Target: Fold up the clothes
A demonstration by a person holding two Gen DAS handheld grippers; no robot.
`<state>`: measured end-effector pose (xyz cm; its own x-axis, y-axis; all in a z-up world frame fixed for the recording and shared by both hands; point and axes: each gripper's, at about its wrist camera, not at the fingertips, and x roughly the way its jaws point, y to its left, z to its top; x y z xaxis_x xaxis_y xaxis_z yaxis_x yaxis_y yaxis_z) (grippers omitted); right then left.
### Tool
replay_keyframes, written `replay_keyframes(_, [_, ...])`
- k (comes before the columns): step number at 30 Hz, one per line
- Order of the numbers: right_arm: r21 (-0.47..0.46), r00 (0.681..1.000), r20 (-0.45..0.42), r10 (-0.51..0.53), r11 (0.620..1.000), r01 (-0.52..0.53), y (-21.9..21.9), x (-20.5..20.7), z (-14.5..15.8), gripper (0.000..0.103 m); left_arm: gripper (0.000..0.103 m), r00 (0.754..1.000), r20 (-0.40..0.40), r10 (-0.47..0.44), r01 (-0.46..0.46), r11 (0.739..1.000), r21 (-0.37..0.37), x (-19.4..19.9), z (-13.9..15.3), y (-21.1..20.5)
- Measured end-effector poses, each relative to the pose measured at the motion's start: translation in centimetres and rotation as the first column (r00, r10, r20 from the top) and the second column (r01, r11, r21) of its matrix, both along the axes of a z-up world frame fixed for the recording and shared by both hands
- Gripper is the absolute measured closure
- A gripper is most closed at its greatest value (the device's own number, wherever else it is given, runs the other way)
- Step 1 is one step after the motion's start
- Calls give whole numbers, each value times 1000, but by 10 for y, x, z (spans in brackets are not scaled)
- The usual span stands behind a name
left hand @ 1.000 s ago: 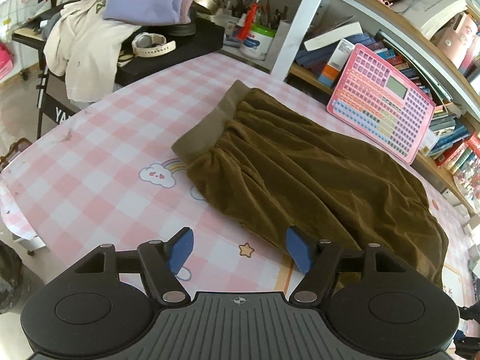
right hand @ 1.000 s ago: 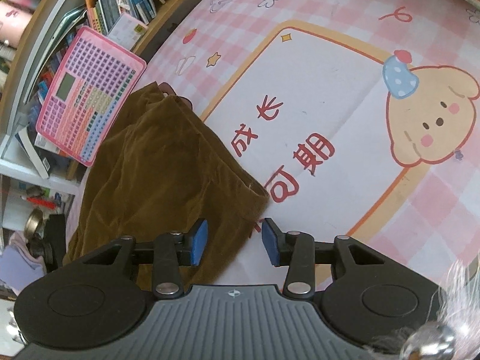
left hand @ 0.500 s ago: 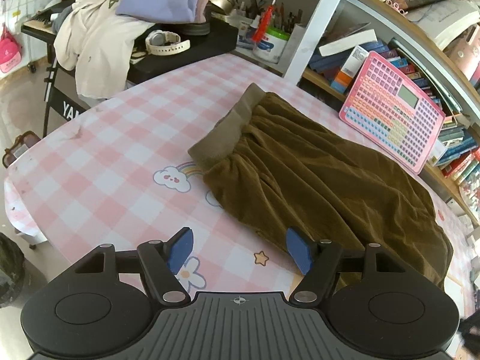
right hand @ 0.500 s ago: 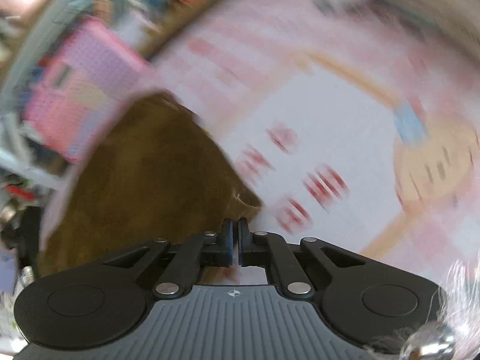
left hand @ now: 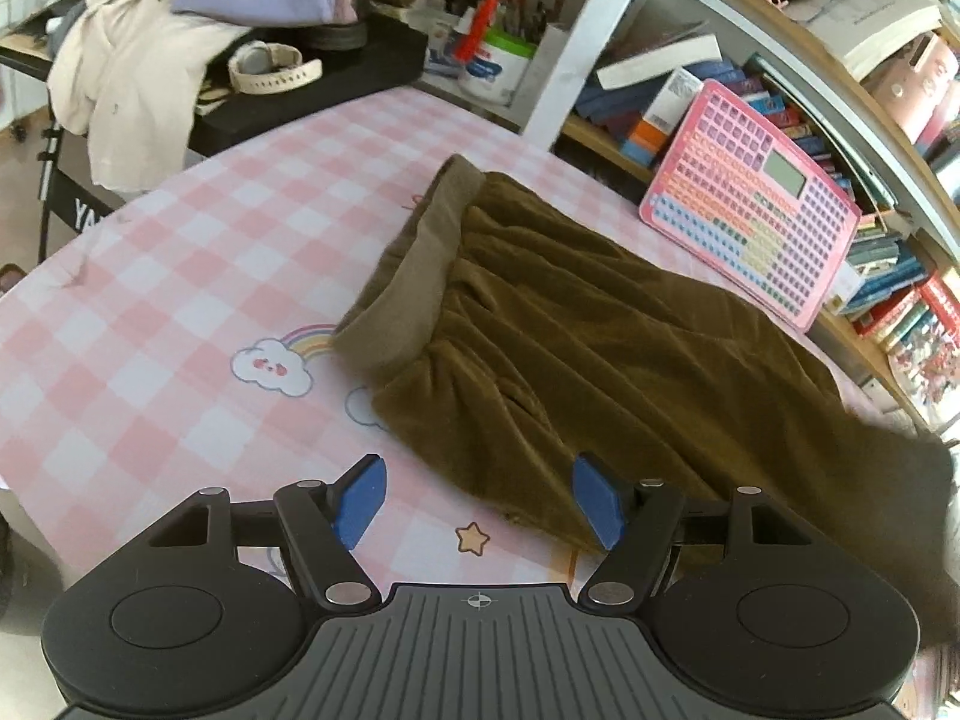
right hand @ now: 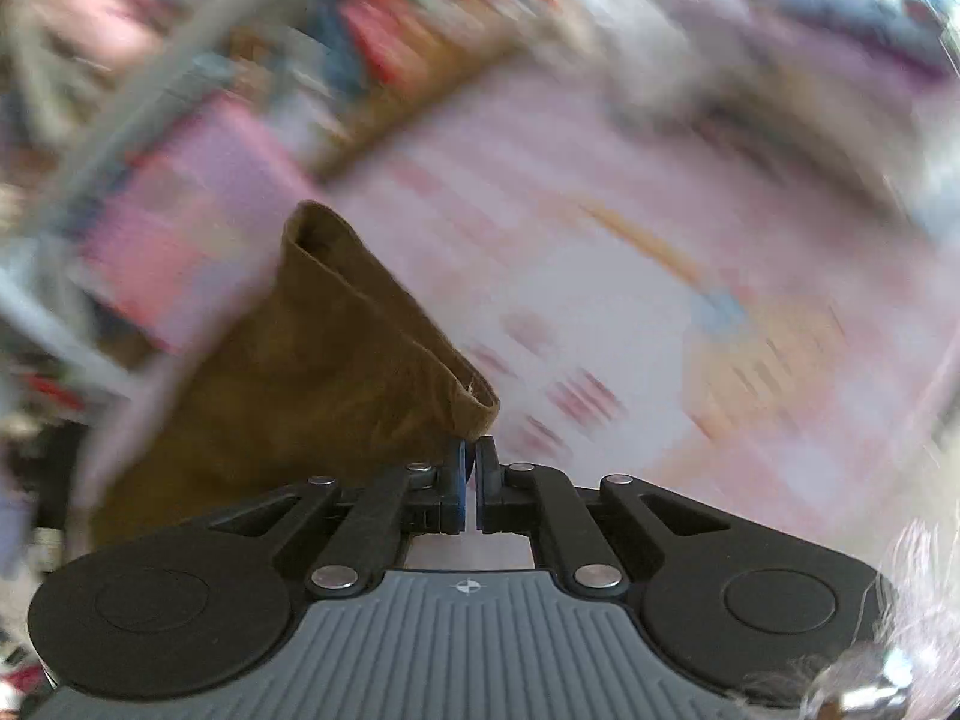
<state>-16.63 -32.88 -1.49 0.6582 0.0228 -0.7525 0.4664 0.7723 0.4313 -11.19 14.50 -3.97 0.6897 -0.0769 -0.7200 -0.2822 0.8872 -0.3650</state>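
Observation:
A brown corduroy garment (left hand: pixel 600 348) with a lighter elastic waistband (left hand: pixel 414 282) lies on the pink checked tablecloth (left hand: pixel 150 312). My left gripper (left hand: pixel 480 501) is open and empty, its blue pads just above the garment's near edge. In the right wrist view my right gripper (right hand: pixel 470 456) is shut on the garment's hem corner (right hand: pixel 474 414) and holds that end lifted off the table; the brown cloth (right hand: pixel 312 372) hangs to the left. That view is blurred by motion.
A pink toy keyboard (left hand: pixel 750 222) leans on the bookshelf (left hand: pixel 870 138) behind the garment. A black stand with piled clothes (left hand: pixel 138 72), a watch (left hand: pixel 270 69) and a pen tub (left hand: pixel 498 60) is at the far left.
My right gripper closed on the garment's hem corner and lifted it, moving fast. My left gripper moved closer to the garment's near edge and stayed open.

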Motion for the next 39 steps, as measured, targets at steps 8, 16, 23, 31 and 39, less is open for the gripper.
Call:
replay_keyframes(8, [-111, 996, -94, -13, 994, 2, 4, -5, -18, 97, 33, 1000, 10, 17, -17, 1000, 20, 1, 2, 18])
replay_keyframes(16, [-354, 997, -2, 80, 932, -76, 41, 3, 10, 89, 33, 997, -7, 71, -71, 997, 27, -4, -4, 44])
replay_keyframes(23, [-413, 966, -69, 250, 874, -255, 74, 16, -12, 88, 33, 997, -5, 76, -76, 997, 17, -5, -7, 52])
replay_keyframes(31, [-387, 954, -166, 251, 873, -297, 74, 12, -41, 81, 33, 996, -21, 84, -84, 996, 15, -7, -11, 60])
replay_keyframes(39, [-394, 958, -124, 258, 873, -286, 84, 10, -25, 77, 33, 999, -9, 40, -40, 999, 19, -4, -11, 55])
